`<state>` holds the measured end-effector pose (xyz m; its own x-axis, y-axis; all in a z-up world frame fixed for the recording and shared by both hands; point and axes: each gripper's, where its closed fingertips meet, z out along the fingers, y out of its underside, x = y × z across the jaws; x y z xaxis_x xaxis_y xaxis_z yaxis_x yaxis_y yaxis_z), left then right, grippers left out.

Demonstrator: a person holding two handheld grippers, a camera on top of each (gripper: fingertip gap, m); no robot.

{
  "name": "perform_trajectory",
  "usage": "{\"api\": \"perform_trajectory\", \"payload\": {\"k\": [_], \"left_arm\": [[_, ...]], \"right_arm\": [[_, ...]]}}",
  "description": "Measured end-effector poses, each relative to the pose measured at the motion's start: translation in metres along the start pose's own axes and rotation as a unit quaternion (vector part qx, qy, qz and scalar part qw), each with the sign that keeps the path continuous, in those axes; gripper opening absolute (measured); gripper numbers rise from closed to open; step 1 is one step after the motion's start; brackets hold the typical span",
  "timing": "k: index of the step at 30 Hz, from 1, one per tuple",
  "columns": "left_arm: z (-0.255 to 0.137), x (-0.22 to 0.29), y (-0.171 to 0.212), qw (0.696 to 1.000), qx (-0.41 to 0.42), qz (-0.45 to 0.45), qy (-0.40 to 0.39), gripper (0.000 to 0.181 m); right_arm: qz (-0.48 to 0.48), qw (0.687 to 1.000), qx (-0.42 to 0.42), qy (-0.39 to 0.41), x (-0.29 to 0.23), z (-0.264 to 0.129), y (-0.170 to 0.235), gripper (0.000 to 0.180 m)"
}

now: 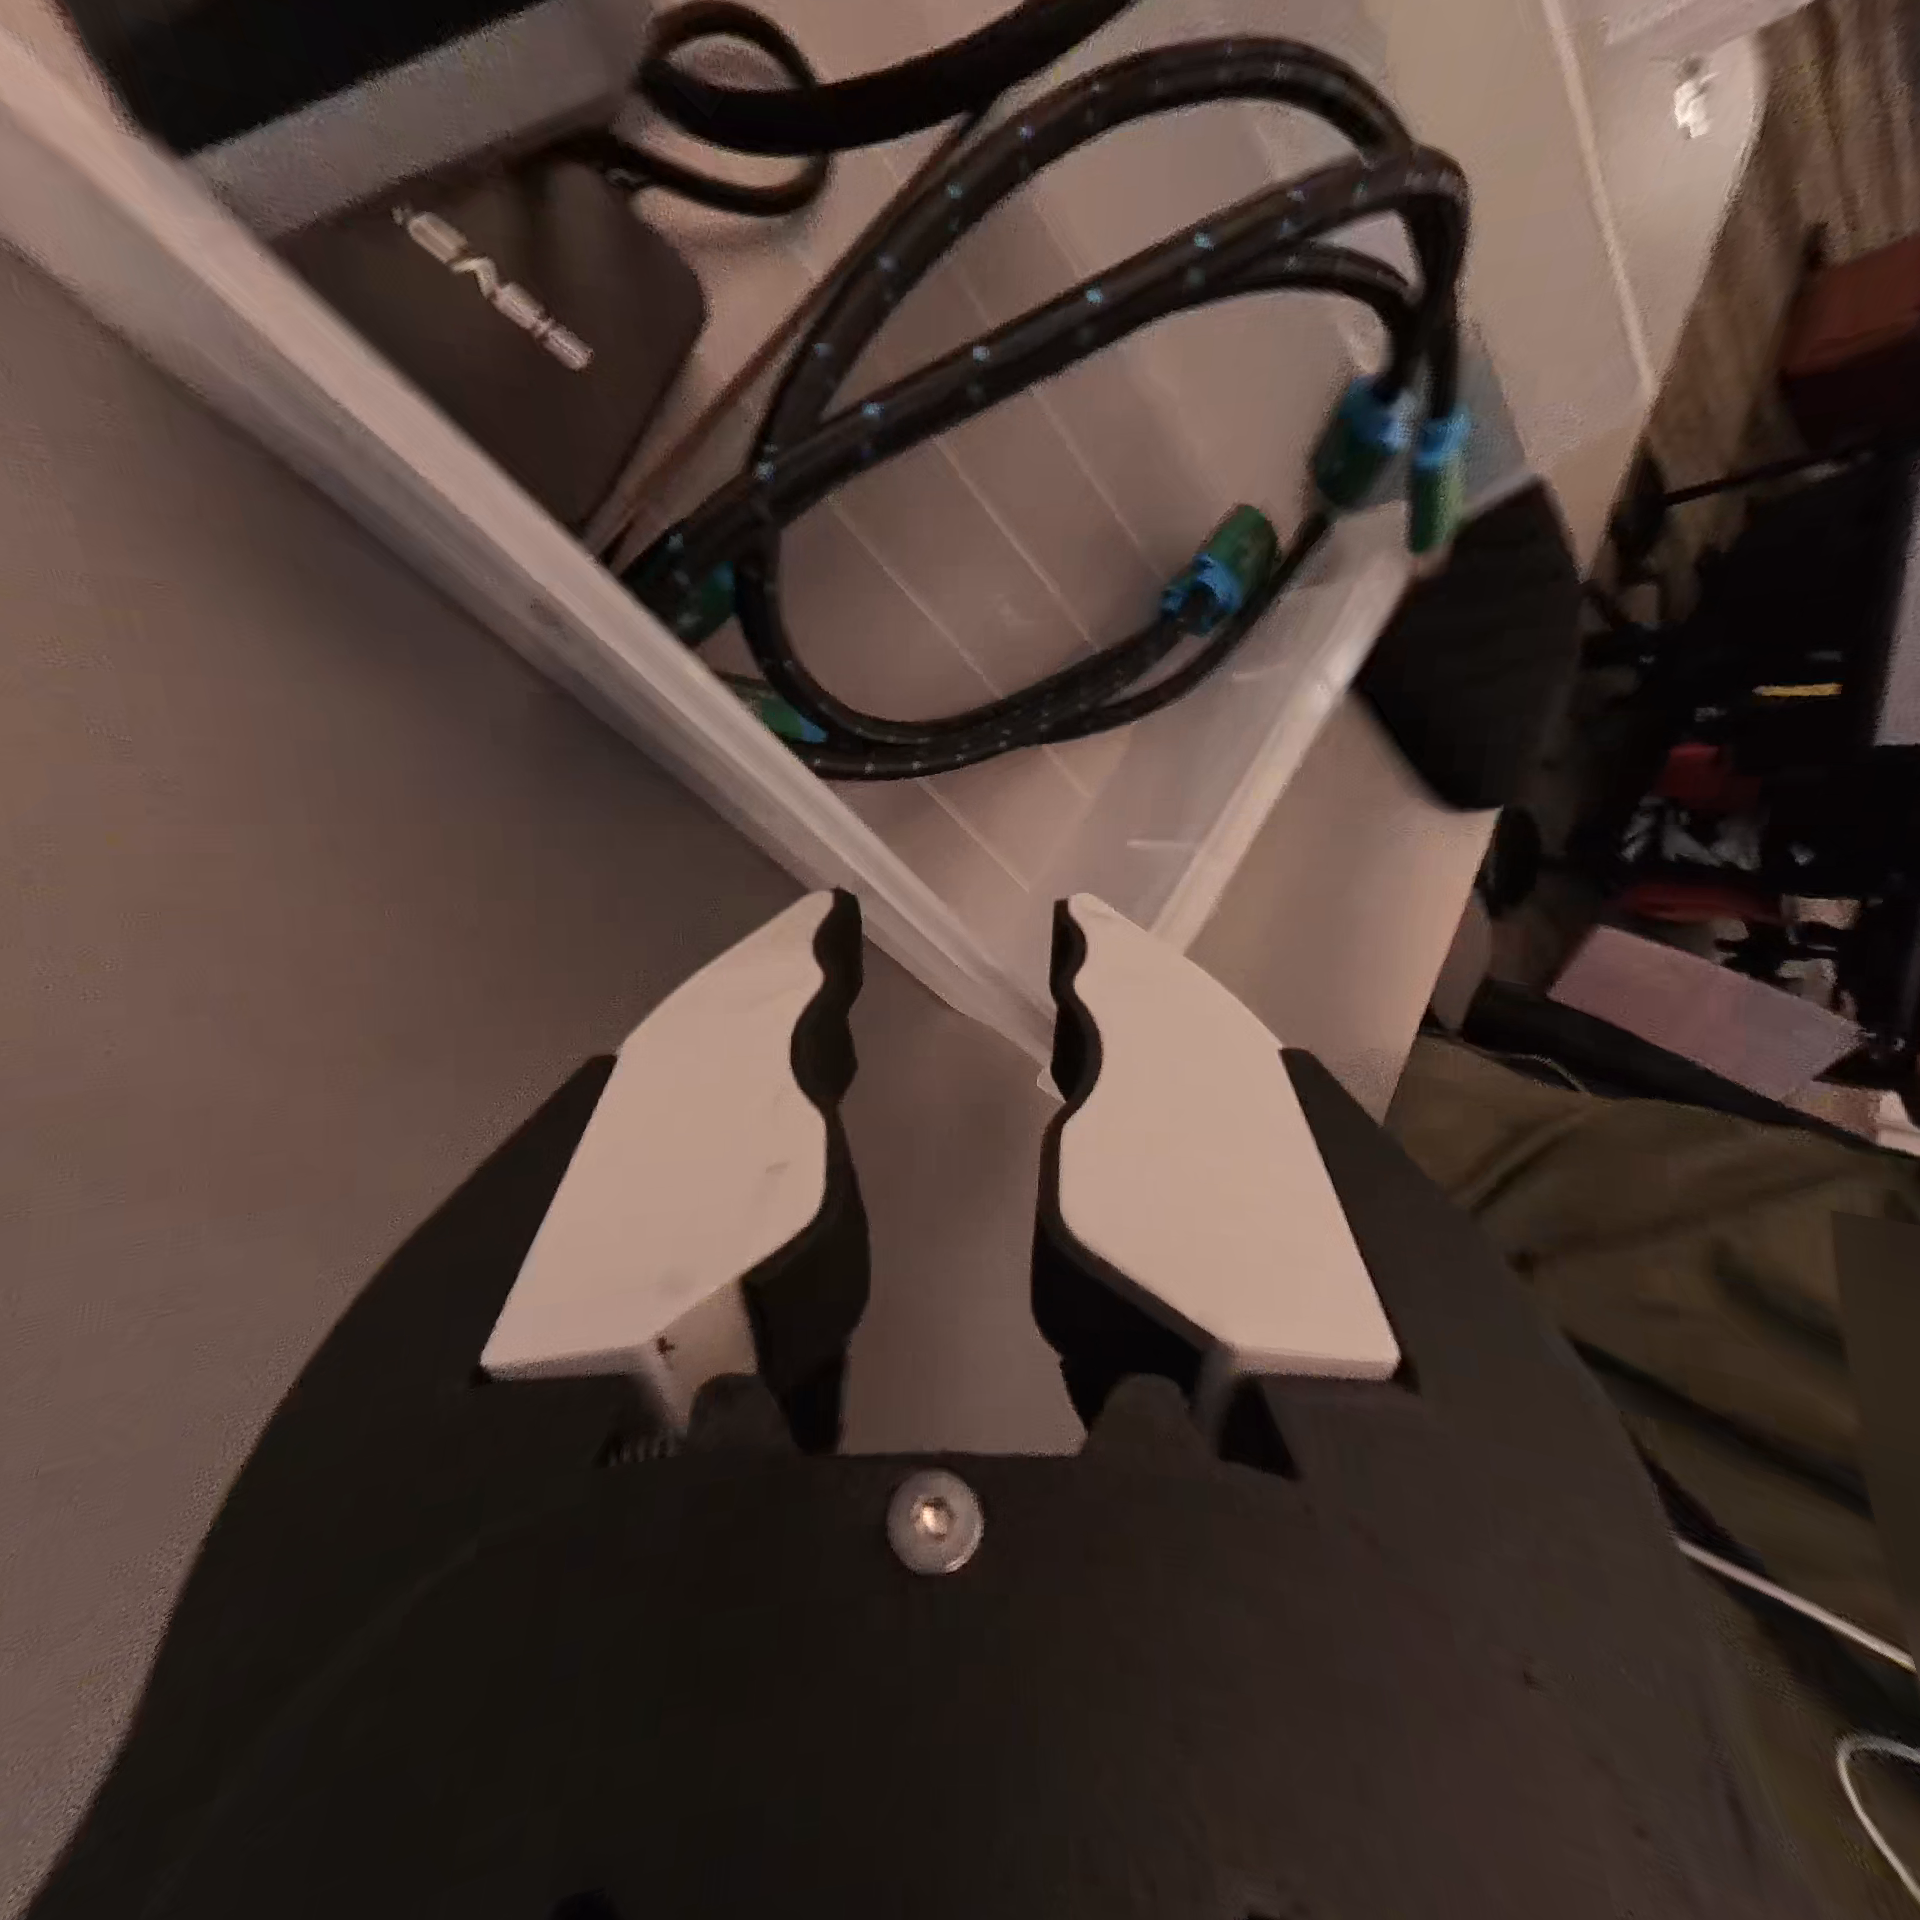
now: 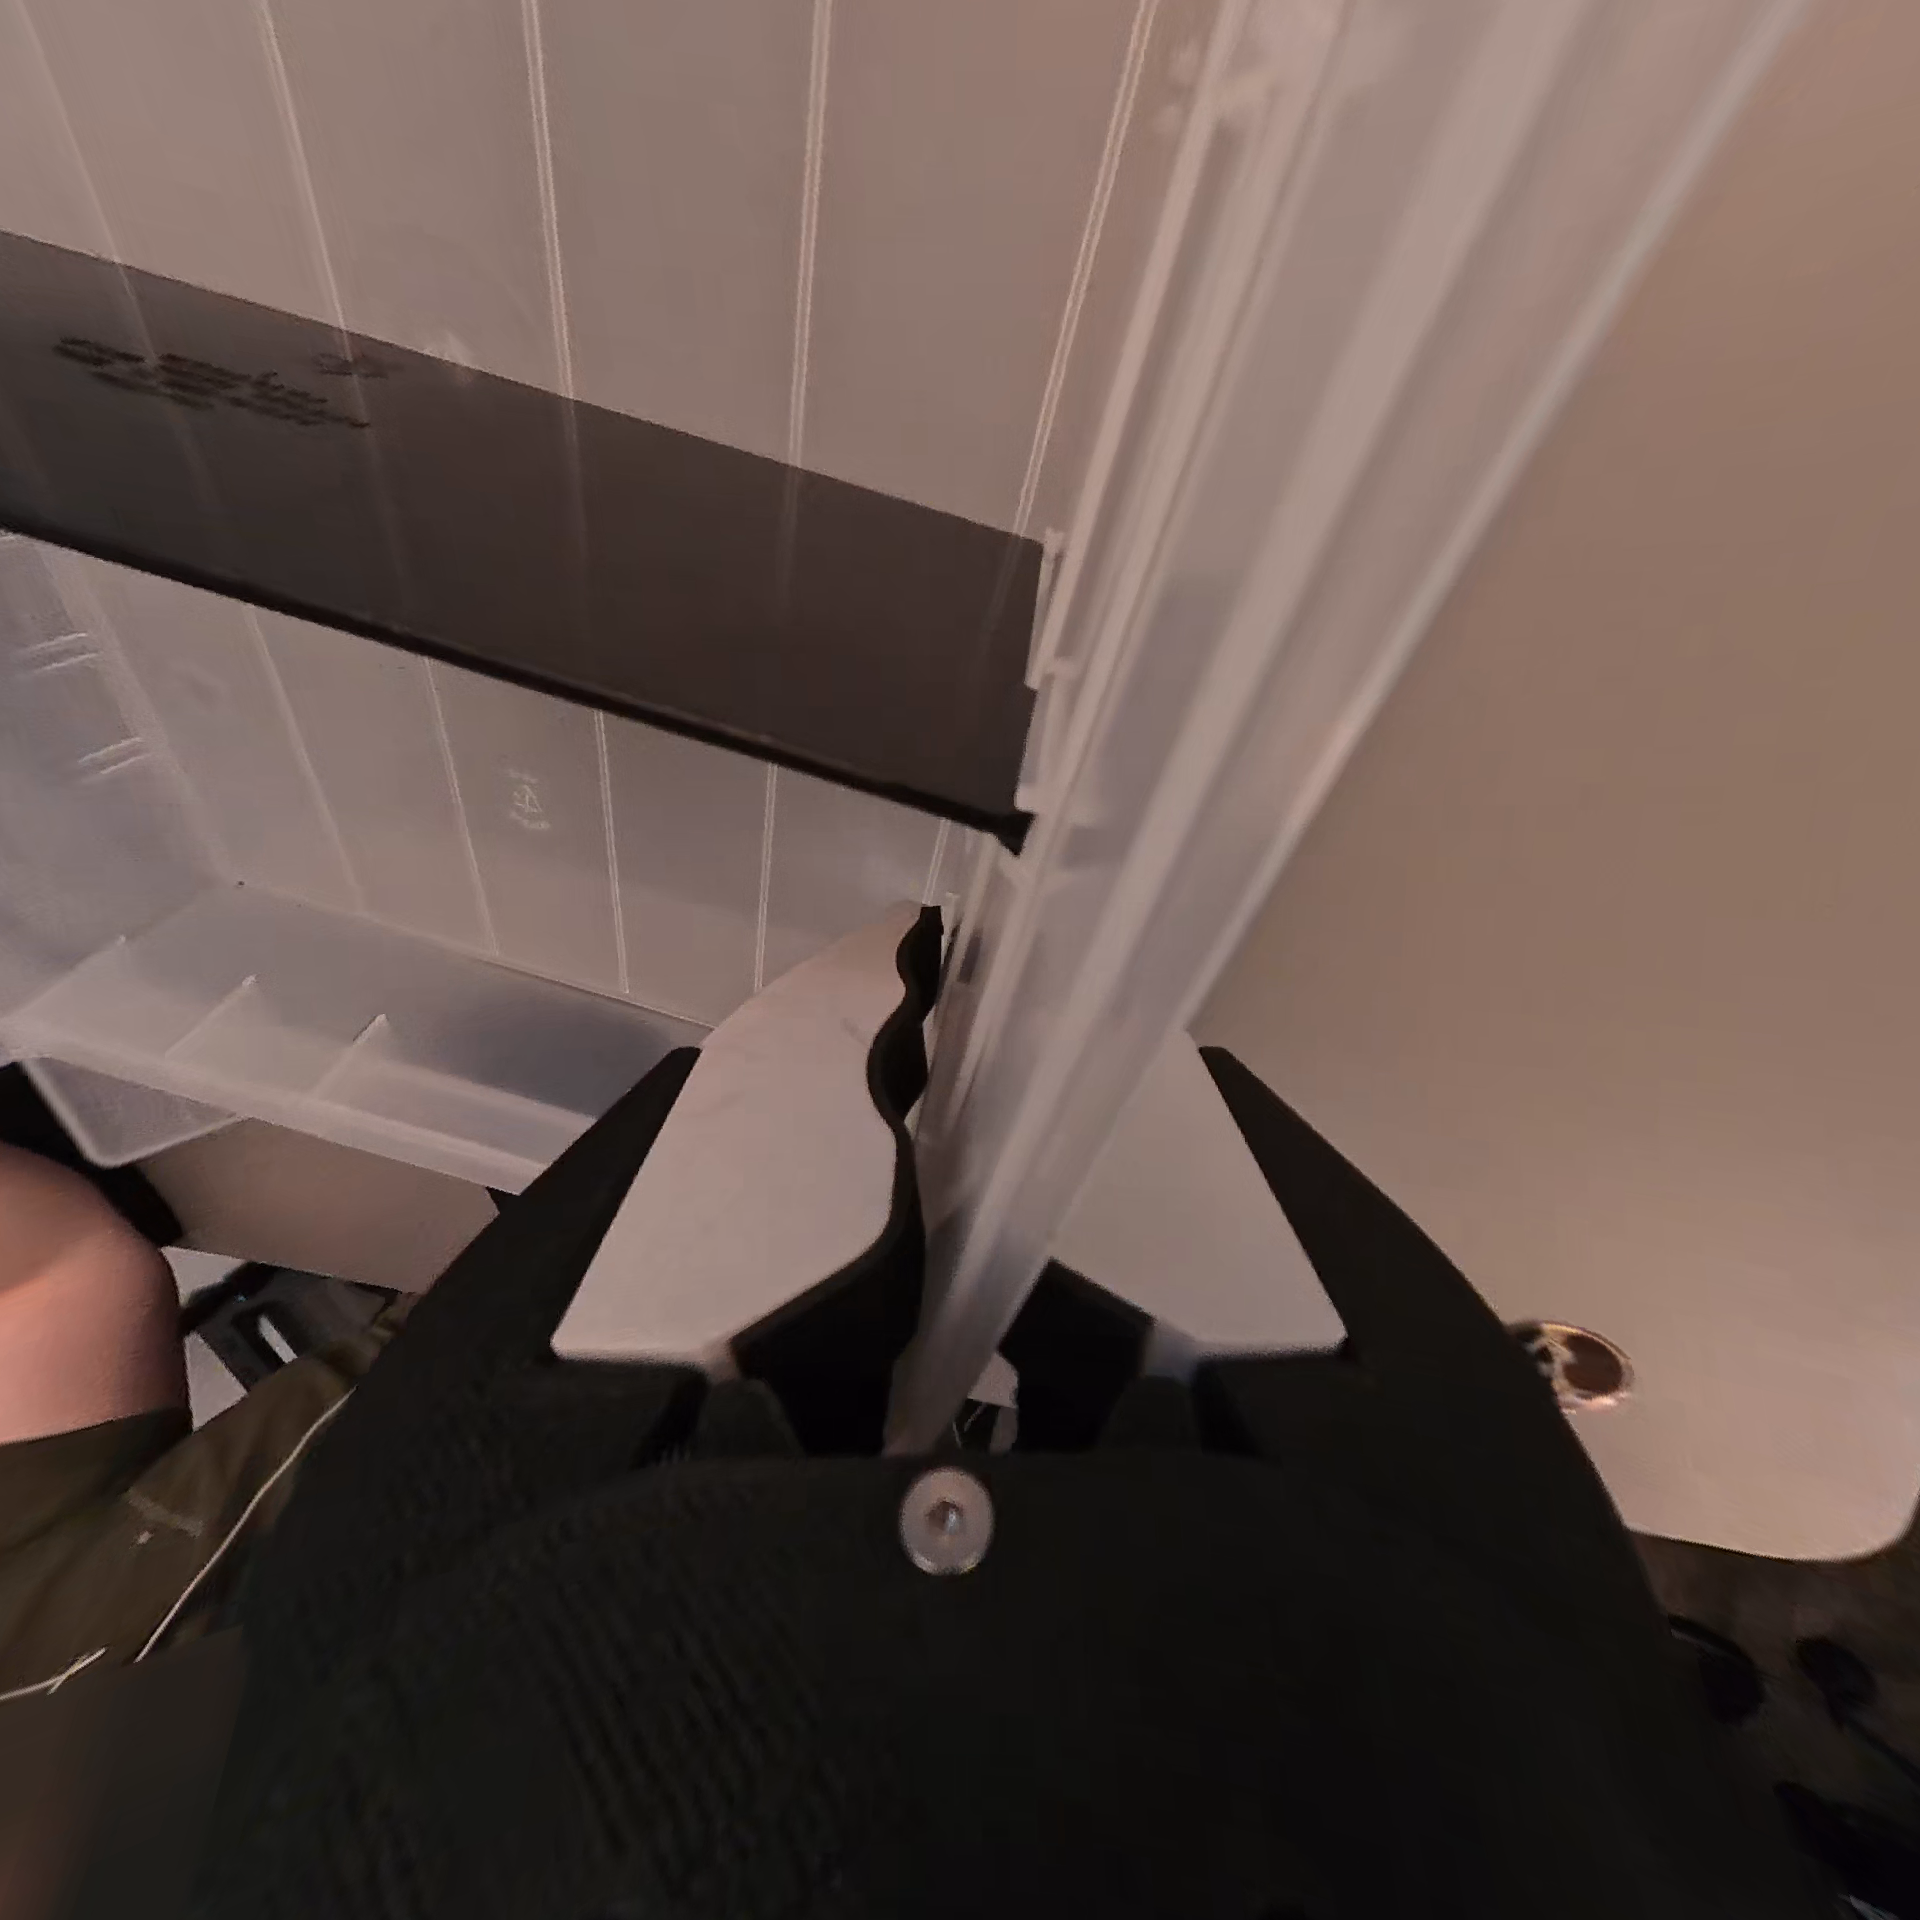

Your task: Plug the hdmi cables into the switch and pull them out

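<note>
Nearest the lens in the right wrist view, the right gripper (image 2: 961, 1049) is pinching the clear side wall of a translucent plastic bin (image 2: 1122, 727); its left finger lies inside the bin, while the other is mostly hidden behind the wall. A black divider panel (image 2: 582, 561) crosses the bin just ahead of it. In the left wrist view, the left gripper (image 1: 956, 977) is spread and holds nothing, hanging over the bin's near rim beside the pale tabletop (image 1: 260, 831).

The hdmi cables (image 1: 1039, 343), black braided with blue and green plug ends, lie coiled and overlapping on the bin floor, well beyond the left fingertips. A dark flat box (image 1: 499, 312) sits near them at the far end; whether it is the switch I cannot tell.

The step in hand looks like steadying the bin while the free gripper goes in for a cable. To do it well, keep the right grip firm so the light bin does not skid. Bring the left gripper over the rim and choose the plug (image 1: 1226, 571) that lies clearest of the loops. Take it by its rigid coloured body, not the braid, so its tip can be aimed at a port. The loops cross, so a slow lift lets them slide free rather than drag the neighbours along.
</note>
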<state>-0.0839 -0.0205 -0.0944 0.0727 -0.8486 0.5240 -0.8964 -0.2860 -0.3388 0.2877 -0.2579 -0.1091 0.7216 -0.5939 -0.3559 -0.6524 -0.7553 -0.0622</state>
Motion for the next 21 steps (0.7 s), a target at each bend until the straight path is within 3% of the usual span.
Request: {"api": "perform_trajectory", "payload": {"k": [4, 7, 10, 14, 21], "left_arm": [[-0.045, -0.042, 0.028, 0.998, -0.009, -0.036, -0.06, 0.017], [-0.083, -0.087, 0.044, 0.988, 0.028, -0.074, -0.131, 0.008], [-0.121, -0.127, 0.07, 0.975, 0.059, -0.115, -0.182, 0.012], [-0.166, -0.157, 0.126, 0.959, 0.092, -0.191, -0.188, 0.023], [-0.225, -0.183, 0.212, 0.905, 0.193, -0.328, -0.191, 0.011]], "right_arm": [[-0.044, 0.998, -0.036, 0.013, -0.032, 0.025, 0.004, 0.004], [-0.082, 0.994, -0.068, 0.032, -0.052, 0.045, 0.007, 0.004], [-0.11, 0.987, -0.098, 0.061, -0.066, 0.06, 0.008, 0.004], [-0.127, 0.979, -0.138, 0.084, -0.079, 0.072, 0.008, 0.004], [-0.114, 0.978, -0.142, 0.101, -0.08, 0.074, -0.009, 0.004]]}}
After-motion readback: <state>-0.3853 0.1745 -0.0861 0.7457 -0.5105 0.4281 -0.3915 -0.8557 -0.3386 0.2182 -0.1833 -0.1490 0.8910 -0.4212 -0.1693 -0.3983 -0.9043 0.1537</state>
